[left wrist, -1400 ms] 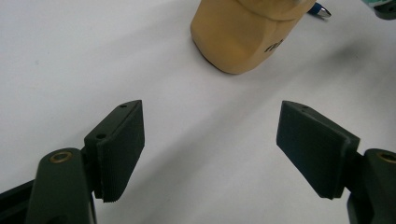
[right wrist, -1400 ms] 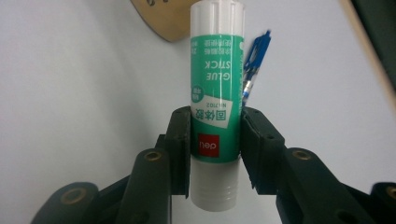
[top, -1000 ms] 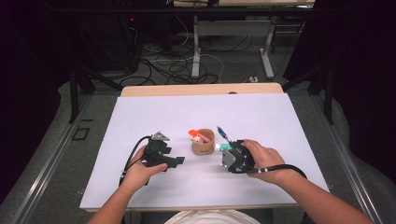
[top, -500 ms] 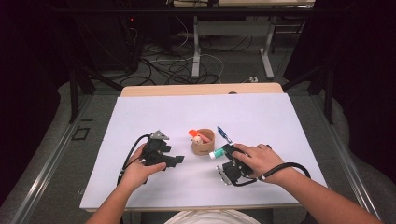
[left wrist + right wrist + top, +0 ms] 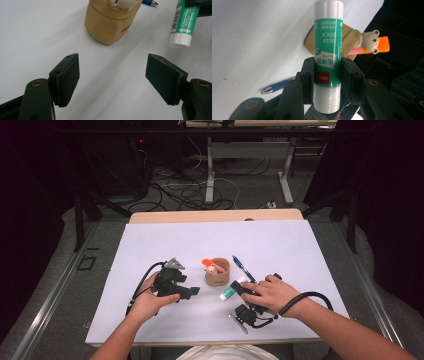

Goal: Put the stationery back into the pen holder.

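A green-and-white glue stick (image 5: 328,50) is clamped between the pads of my right gripper (image 5: 328,66). In the high view the glue stick (image 5: 228,293) slants over the white table just right of a small brown cup (image 5: 217,274), with my right gripper (image 5: 241,286) under the person's hand. The cup (image 5: 348,37) holds an orange marker (image 5: 382,45) and a bear-topped item (image 5: 370,39). A blue pen (image 5: 243,268) lies behind the cup. My left gripper (image 5: 189,291) rests left of the cup, jaws open and empty (image 5: 113,58), facing the cup (image 5: 110,22).
A white sheet (image 5: 150,245) covers the table, whose wooden far edge (image 5: 215,215) shows behind it. Cables (image 5: 200,190) and desk legs lie on the floor beyond. Each gripper trails a black cable across the near part of the sheet.
The right hand has drawn back toward the near edge and turned, bringing the glue stick with it. The left hand has stayed put.
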Available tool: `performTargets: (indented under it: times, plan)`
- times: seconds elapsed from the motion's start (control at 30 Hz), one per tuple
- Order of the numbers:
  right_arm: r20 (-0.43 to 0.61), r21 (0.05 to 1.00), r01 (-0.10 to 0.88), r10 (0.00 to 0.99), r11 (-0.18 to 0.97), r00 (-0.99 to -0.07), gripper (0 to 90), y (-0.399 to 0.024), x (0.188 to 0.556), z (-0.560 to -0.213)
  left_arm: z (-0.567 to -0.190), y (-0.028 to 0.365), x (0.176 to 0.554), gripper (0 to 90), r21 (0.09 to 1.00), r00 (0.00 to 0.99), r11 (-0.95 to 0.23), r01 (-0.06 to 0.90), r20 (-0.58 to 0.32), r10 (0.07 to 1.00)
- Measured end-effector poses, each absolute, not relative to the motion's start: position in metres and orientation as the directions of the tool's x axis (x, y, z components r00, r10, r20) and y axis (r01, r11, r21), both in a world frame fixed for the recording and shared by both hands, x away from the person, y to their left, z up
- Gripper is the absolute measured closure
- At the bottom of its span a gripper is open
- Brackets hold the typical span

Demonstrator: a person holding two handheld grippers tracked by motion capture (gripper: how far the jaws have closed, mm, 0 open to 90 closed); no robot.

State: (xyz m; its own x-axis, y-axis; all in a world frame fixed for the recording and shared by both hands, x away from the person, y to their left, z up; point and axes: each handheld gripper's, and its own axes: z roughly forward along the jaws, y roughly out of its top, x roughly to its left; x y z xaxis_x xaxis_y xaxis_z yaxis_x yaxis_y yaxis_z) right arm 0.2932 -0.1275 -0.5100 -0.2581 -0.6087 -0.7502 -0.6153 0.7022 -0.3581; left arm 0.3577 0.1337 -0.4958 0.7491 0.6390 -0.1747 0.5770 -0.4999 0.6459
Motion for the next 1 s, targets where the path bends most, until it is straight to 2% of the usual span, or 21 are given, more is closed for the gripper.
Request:
performTargets:
  times: [0.43, 0.73, 1.0]
  plan:
    - [-0.714, -0.420, -0.683, -0.682, 0.598, -0.158, 65.6, -0.121, 0.289, -0.506, -0.483, 0.112, 0.354, 33.6, 0.636, 0.802, -0.560, 0.532, -0.165, 0.574]
    - [-0.697, -0.466, -0.693, -0.711, 0.550, -0.096, 65.5, -0.118, 0.286, -0.509, -0.474, 0.096, 0.353, 41.4, 0.591, 0.809, -0.584, 0.557, -0.229, 0.541]
    - [-0.696, -0.484, -0.689, -0.715, 0.539, -0.071, 65.5, -0.118, 0.285, -0.510, -0.473, 0.081, 0.355, 44.1, 0.565, 0.808, -0.592, 0.574, -0.277, 0.520]
